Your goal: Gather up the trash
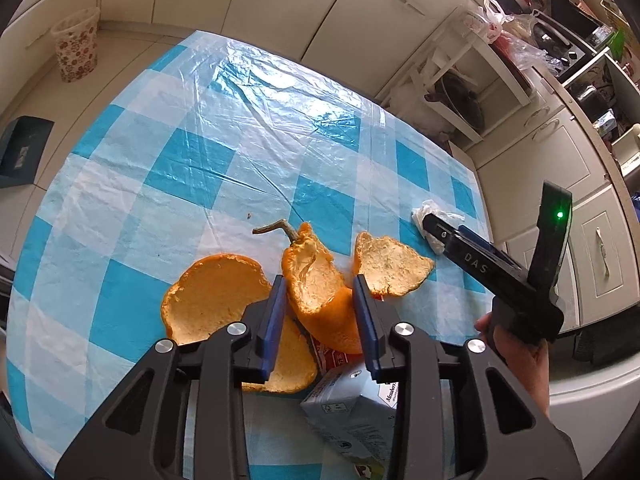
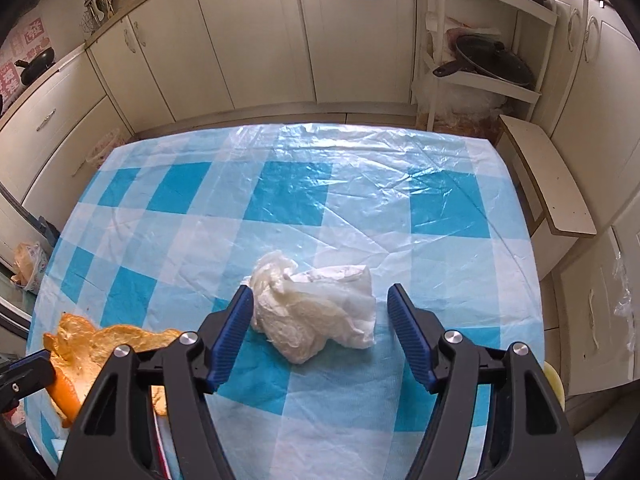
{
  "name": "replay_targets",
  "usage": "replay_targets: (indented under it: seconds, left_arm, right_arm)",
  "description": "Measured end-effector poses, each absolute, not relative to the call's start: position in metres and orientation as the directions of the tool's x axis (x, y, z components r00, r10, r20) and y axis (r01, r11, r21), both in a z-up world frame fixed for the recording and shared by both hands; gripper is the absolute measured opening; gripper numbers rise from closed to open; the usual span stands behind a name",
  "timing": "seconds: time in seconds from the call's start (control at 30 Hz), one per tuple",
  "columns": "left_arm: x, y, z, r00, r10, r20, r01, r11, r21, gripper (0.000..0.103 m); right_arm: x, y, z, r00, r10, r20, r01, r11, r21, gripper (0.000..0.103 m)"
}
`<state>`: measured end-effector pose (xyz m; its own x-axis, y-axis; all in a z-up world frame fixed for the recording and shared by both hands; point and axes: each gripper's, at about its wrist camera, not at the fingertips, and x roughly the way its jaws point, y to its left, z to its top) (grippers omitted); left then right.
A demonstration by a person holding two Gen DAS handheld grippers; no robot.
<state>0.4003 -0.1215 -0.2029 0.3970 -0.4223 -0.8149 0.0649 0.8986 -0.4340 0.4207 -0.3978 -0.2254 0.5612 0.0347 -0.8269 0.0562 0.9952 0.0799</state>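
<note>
Left gripper (image 1: 320, 312) first: its blue pads are pinched on the middle piece of orange peel (image 1: 316, 280), the curled one with the stem sticking out toward 11 o'clock. Looks like a real grip, pads pressing both sides of the curl, though I can't tell if the peel is off the table yet.

Right gripper (image 2: 320, 320): jaws spread wide, nothing held. The crumpled tissue (image 2: 316, 312) sits between the pads, closer to the left one, with a clear gap at the right one. So it's lined up for a grab, not grabbed.

Going outward from the left jaws: a big flat peel (image 1: 216, 300) lies at about 9 o'clock of the held piece, partly under the gripper, and another peel (image 1: 392, 268) sits just off at 2 o'clock. A small carton (image 1: 352, 408) lies at 6 o'clock, under the jaws and partly under the peels. In the left view the tissue shows at 2 o'clock near the table edge, with the other gripper's tip at it.

Everything's still on the checked tablecloth (image 2: 360, 200). The only bin I can spot is a flowery basket (image 1: 76, 48) on the floor, way out at 10 o'clock past the table's far corner.

Progress guess: early days. One peel gripped, tissue about to be, and nothing visibly binned. Two peels and the carton untouched, and then it all has to travel to the bin.
</note>
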Motion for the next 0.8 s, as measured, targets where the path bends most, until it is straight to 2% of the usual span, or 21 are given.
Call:
replay_targets:
  seconds: [0.03,0.1,0.13,0.2,0.3,0.37,0.63,0.7,0.73,0.77,0.8]
  left_arm:
    - [0.401,-0.122,-0.203,0.396,-0.422,-0.816,0.063,0.899,-0.434,0.034]
    - [0.402,-0.124,-0.204,0.398,-0.417,-0.817,0.064,0.901,-0.429,0.034]
    - [0.402,-0.124,-0.204,0.401,-0.411,-0.818,0.066,0.904,-0.422,0.033]
    - [0.401,-0.124,-0.202,0.414,-0.403,-0.816,0.075,0.909,-0.410,0.025]
    - [0.399,-0.122,-0.196,0.437,-0.402,-0.804,0.086,0.909,-0.408,0.013]
    - [0.399,-0.119,-0.190,0.456,-0.398,-0.796,0.086,0.910,-0.406,0.000]
    - [0.400,-0.112,-0.189,0.438,-0.436,-0.787,0.085,0.891,-0.446,0.000]
    - [0.402,-0.109,-0.193,0.427,-0.434,-0.793,0.064,0.890,-0.452,0.007]
    - [0.404,-0.107,-0.196,0.420,-0.432,-0.798,0.051,0.889,-0.455,0.022]
    - [0.405,-0.105,-0.198,0.424,-0.423,-0.801,0.029,0.890,-0.455,0.042]
    - [0.408,-0.103,-0.199,0.435,-0.411,-0.801,0.013,0.893,-0.450,0.050]
  right_arm:
    - [0.421,-0.397,-0.224,0.564,0.041,-0.825,0.047,0.996,0.082,0.059]
    - [0.422,-0.397,-0.222,0.565,0.068,-0.822,0.026,0.995,0.101,0.028]
    - [0.421,-0.396,-0.221,0.569,0.073,-0.819,0.022,0.994,0.103,0.026]
    - [0.419,-0.396,-0.218,0.581,0.082,-0.810,0.017,0.993,0.113,0.020]
    - [0.415,-0.399,-0.209,0.600,0.117,-0.791,0.009,0.988,0.153,0.018]
    - [0.410,-0.400,-0.202,0.612,0.136,-0.779,-0.002,0.985,0.170,0.017]
    - [0.389,-0.407,-0.181,0.641,0.182,-0.745,-0.018,0.975,0.222,0.017]
    - [0.384,-0.409,-0.178,0.644,0.188,-0.741,-0.020,0.973,0.229,0.018]
    - [0.382,-0.410,-0.177,0.644,0.194,-0.740,-0.022,0.972,0.236,0.018]
    - [0.380,-0.410,-0.176,0.644,0.198,-0.739,-0.024,0.970,0.240,0.018]
    - [0.378,-0.411,-0.175,0.644,0.203,-0.738,-0.025,0.969,0.244,0.018]
